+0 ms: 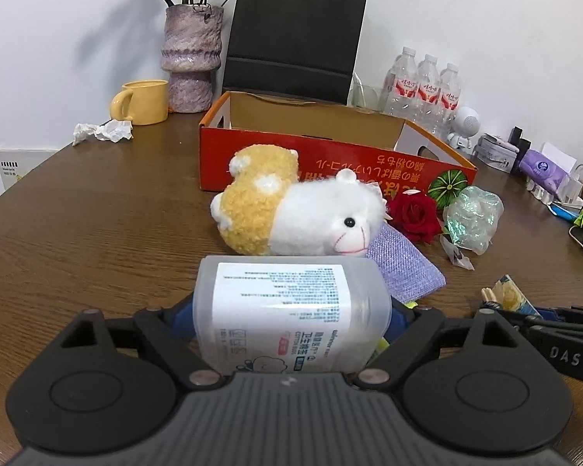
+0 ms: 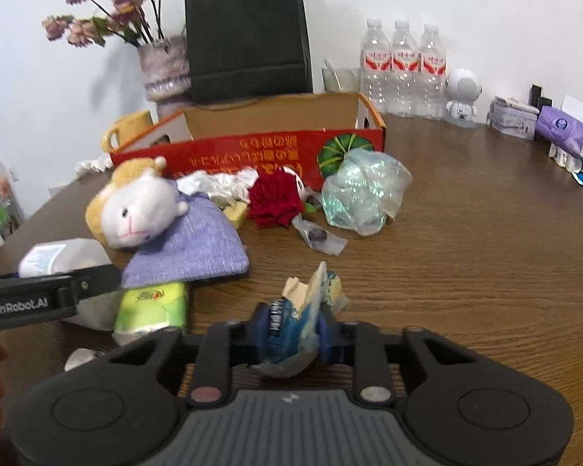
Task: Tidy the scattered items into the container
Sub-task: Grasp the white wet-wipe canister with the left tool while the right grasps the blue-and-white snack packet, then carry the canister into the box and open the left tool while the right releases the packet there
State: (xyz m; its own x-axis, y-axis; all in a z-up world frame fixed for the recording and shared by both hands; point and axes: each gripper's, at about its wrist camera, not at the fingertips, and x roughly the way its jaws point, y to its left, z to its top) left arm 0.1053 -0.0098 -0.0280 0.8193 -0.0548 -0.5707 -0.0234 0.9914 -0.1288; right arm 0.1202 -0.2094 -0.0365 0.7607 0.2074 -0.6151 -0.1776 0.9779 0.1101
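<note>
My left gripper (image 1: 291, 314) is shut on a white cotton swab box (image 1: 291, 310) lying sideways between its blue pads, low over the table. My right gripper (image 2: 295, 328) is shut on a crumpled blue and yellow wrapper (image 2: 307, 306). The open red cardboard box (image 1: 330, 155), also in the right wrist view (image 2: 252, 151), stands behind the clutter. In front of it lie a plush sheep (image 1: 291, 209), a purple pouch (image 2: 190, 244), a red rose (image 2: 276, 200), a clear green bag (image 2: 361, 190), a green tissue pack (image 2: 151, 306) and a small plastic packet (image 2: 320, 239).
A vase of dried flowers (image 1: 190, 62), a yellow mug (image 1: 142, 101), a black paper bag (image 1: 295, 39), three water bottles (image 1: 423, 85), a small white robot figure (image 2: 462, 97) and tissue packs (image 2: 563, 128) line the wall. Crumpled paper (image 1: 103, 132) lies at the left.
</note>
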